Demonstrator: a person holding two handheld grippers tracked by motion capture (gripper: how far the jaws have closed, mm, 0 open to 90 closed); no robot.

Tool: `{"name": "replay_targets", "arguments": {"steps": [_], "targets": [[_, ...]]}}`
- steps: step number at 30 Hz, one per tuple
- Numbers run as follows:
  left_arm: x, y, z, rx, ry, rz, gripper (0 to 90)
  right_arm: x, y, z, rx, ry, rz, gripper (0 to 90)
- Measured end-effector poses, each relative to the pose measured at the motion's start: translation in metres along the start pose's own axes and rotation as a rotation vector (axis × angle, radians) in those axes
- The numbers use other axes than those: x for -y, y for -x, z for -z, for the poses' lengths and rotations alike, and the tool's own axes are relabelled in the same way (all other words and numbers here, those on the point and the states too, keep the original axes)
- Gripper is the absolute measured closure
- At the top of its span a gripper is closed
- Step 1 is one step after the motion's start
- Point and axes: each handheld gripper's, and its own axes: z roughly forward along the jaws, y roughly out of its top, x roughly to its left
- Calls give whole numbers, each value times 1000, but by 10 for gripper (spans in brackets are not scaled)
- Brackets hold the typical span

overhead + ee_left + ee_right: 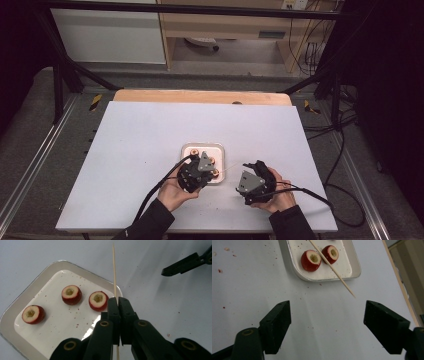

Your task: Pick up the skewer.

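A white square tray (47,271) holds three red cored fruit pieces: one (71,294), a second (98,300) and a third (33,314). My left gripper (118,300) is shut on a thin wooden skewer (114,270), whose point reaches out past the tray's corner over the table. In the high view this gripper (212,172) sits at the tray's (202,146) near right corner. My right gripper (327,315) stands open with nothing between its fingers, low over the table just right of the tray. The skewer's tip (348,290) points toward it, a short way off.
The white tabletop (145,135) has small red crumbs (219,271) scattered on it. A wooden board edge (200,96) runs along the back. A black frame and cables (340,150) lie off the right side. Wide free surface lies left of and behind the tray.
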Motion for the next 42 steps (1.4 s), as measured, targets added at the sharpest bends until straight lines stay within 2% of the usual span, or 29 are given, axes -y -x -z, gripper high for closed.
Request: {"name": "replay_targets", "arguments": {"steps": [3, 4, 5, 6, 7, 8, 9, 11, 12, 15, 17, 19, 20, 21, 24, 26, 28, 34, 36, 37, 39, 42], "targets": [[-4, 3, -4, 9, -17, -13, 885, -2, -1, 0, 3, 9, 55, 297], [-4, 4, -5, 11, -19, -13, 885, -2, -1, 0, 3, 9, 55, 297], [-6, 5, -6, 14, -27, -20, 885, -3, -2, -1, 3, 19, 85, 340], [-7, 6, -7, 17, -30, -24, 885, -3, -2, -1, 3, 19, 85, 340], [-8, 7, -8, 21, -31, -28, 885, -3, -2, -2, 3, 21, 119, 377], [-10, 9, -9, 23, -32, -35, 885, -3, -2, -2, 3, 21, 119, 377], [-11, 10, -10, 27, -35, -38, 885, -3, -3, -3, 0, 22, 166, 415], [-13, 12, -11, 34, -37, -46, 885, -3, -3, -4, -1, 22, 182, 431], [-14, 14, -12, 37, -40, -49, 885, -2, -4, -5, -1, 18, 218, 464], [-18, 17, -15, 46, -49, -67, 885, -2, -5, -6, -1, 15, 236, 499], [-22, 21, -18, 56, -51, -76, 885, -1, -5, -8, 7, 7, 308, 544], [-23, 22, -18, 58, -57, -80, 885, -1, -6, -8, 7, 1, 341, 577], [-23, 23, -19, 60, -58, -83, 885, -1, -6, -8, 7, 1, 341, 577], [-24, 24, -20, 64, -60, -81, 885, 0, -7, -9, 12, -1, 381, 614], [-25, 25, -21, 73, -67, -90, 885, 1, -8, -9, 6, -4, 427, 672], [-25, 26, -21, 75, -68, -89, 885, 1, -8, -10, 6, -4, 453, 706], [-25, 26, -22, 91, -69, -83, 885, 2, -9, -10, 3, -10, 462, 734], [-25, 27, -23, 97, -71, -87, 885, 3, -10, -11, 0, -7, 500, 805], [-25, 27, -23, 100, -72, -89, 885, 2, -9, -11, -2, -13, 536, 830], [-25, 27, -23, 104, -72, -91, 885, 3, -10, -11, -4, -16, 518, 845], [-25, 27, -23, 105, -72, -92, 885, 3, -10, -12, -7, -14, 540, 868], [-25, 27, -23, 107, -74, -93, 884, 4, -11, -12, -12, -21, 547, 881]]}}
